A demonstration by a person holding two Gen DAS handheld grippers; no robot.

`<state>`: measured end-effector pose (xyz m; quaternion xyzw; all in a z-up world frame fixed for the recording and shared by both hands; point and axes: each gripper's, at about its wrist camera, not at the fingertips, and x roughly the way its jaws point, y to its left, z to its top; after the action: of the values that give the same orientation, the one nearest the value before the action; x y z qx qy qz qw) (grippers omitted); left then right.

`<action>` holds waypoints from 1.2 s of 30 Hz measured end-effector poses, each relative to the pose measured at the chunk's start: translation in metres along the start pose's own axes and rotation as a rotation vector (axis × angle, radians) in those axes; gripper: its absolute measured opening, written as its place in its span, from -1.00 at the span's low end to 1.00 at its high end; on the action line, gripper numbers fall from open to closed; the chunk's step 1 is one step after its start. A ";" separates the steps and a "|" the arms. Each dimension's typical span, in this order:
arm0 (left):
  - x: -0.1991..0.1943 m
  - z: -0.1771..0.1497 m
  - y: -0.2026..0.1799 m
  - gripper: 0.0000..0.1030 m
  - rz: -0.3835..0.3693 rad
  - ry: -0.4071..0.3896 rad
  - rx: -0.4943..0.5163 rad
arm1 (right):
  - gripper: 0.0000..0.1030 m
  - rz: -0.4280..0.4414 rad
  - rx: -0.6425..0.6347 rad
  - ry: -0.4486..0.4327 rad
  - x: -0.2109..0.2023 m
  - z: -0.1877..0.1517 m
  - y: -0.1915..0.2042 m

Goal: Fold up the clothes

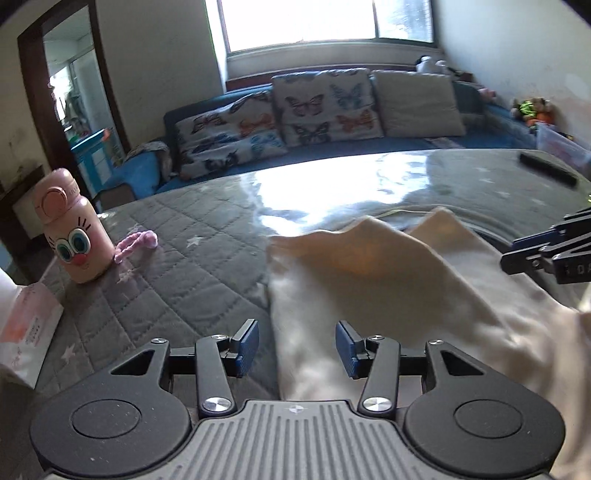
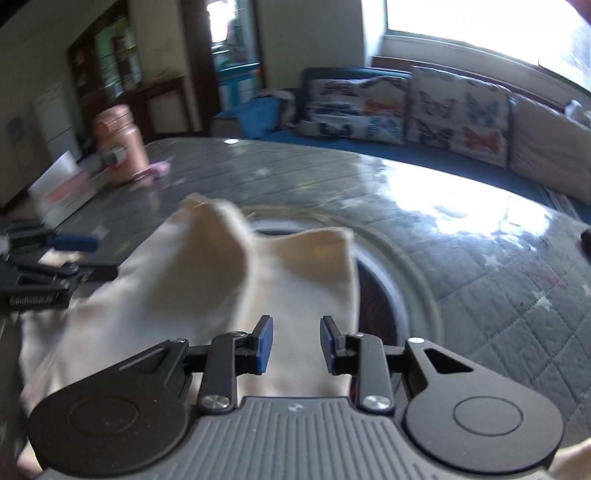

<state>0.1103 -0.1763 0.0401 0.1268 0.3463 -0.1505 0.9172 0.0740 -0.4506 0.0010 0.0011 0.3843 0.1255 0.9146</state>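
Two handheld grippers were in view over one cream garment (image 1: 388,280) lying rumpled on a table (image 1: 177,258) covered in grey quilted cloth under clear sheeting.

Left gripper (image 1: 297,349): jaws released, blue pads apart with nothing pressed between them; the left edge of the garment ran beneath the gap. The right wrist view showed this gripper at the left edge of the picture, beside the cloth.

Right gripper (image 2: 297,343): jaws parted and released, the gap narrower than the left one's; the garment lay under them, with no cloth pinched. The left wrist view showed it at the far right, above the cloth.

Garment: pale cream, blurred, two raised peaks at its far edge; it partly covered a round ring-shaped fitting (image 2: 399,258) set in the table.

Other items:
- one pink bottle (image 1: 75,229) with a cartoon face, upright at the table's left side;
- one pink fuzzy cord (image 1: 136,243), just beside the bottle;
- one white and pink box (image 1: 26,325), near the left edge;
- one dark flat object (image 1: 546,168), far right of the table;
- one blue sofa (image 1: 491,136) with butterfly-print cushions (image 1: 325,107), beyond the table under a bright window (image 1: 325,18).
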 end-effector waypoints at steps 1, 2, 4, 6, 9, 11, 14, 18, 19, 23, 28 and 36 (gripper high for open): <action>0.009 0.003 0.004 -0.04 0.007 0.008 -0.014 | -0.46 -0.006 0.011 -0.003 0.007 0.004 -0.004; 0.016 0.005 0.007 -0.04 0.007 0.014 -0.026 | -0.45 -0.011 0.020 -0.005 0.013 0.007 -0.008; 0.029 0.009 0.011 -0.04 0.003 0.025 -0.044 | -0.36 -0.023 0.033 -0.008 0.028 0.014 -0.013; 0.040 0.013 0.013 -0.04 -0.002 0.031 -0.048 | -0.36 -0.027 0.045 -0.009 0.042 0.019 -0.019; 0.052 0.016 0.013 -0.04 -0.012 0.034 -0.042 | -0.36 -0.026 0.054 -0.005 0.059 0.025 -0.024; 0.058 0.018 0.013 -0.04 -0.024 0.031 -0.041 | -0.35 -0.025 0.054 -0.010 0.065 0.027 -0.026; 0.062 0.019 0.009 -0.07 -0.047 0.023 -0.028 | -0.35 -0.019 0.052 -0.020 0.069 0.029 -0.027; 0.064 0.019 0.006 -0.07 -0.049 0.012 -0.024 | -0.37 -0.033 0.029 -0.033 0.070 0.030 -0.024; 0.063 0.020 0.007 -0.07 -0.051 0.013 -0.029 | -0.36 -0.036 0.029 -0.038 0.070 0.029 -0.024; 0.062 0.019 0.008 -0.07 -0.036 0.008 -0.031 | -0.34 -0.035 0.033 -0.037 0.072 0.029 -0.026; 0.063 0.020 0.009 -0.04 -0.022 0.010 -0.036 | -0.29 -0.034 0.034 -0.034 0.073 0.029 -0.026; 0.064 0.021 0.008 -0.49 -0.032 -0.002 -0.022 | -0.59 -0.039 0.026 -0.029 0.075 0.029 -0.023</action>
<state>0.1712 -0.1883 0.0137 0.1112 0.3490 -0.1615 0.9164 0.1498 -0.4531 -0.0337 0.0076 0.3726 0.1026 0.9223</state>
